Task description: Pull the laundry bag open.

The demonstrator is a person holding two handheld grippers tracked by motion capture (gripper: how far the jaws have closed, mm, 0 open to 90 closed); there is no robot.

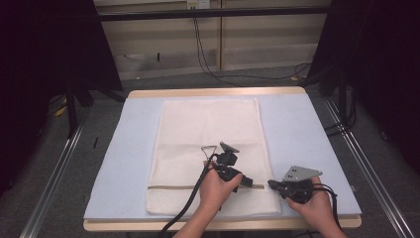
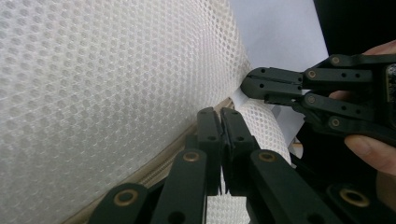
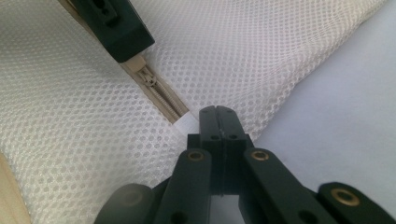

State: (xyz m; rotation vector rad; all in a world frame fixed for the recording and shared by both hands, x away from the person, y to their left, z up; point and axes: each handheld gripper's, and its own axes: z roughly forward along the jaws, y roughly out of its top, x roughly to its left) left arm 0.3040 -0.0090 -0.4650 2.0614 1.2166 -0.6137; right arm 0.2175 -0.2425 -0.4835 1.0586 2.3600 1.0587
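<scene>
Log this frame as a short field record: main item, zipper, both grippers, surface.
item: white mesh bag, flat on the mat, long side running away from the person
zipper: beige zipper across the bag's near end
left gripper: jaws shut, at the zipper line
right gripper: jaws shut at the bag's right edge, by the zipper's end
surface: pale blue mat on a wooden table

The flat rectangular mesh laundry bag (image 1: 208, 148) is creamy white with a tiny honeycomb hole pattern, and its zipper strip (image 3: 161, 95) is beige. It sits on a pale blue-lavender tabletop (image 1: 297, 134) with a light wood edge. Both grippers, left (image 1: 246, 182) and right (image 1: 272, 184), are matte black with little brass-coloured rivets.
</scene>
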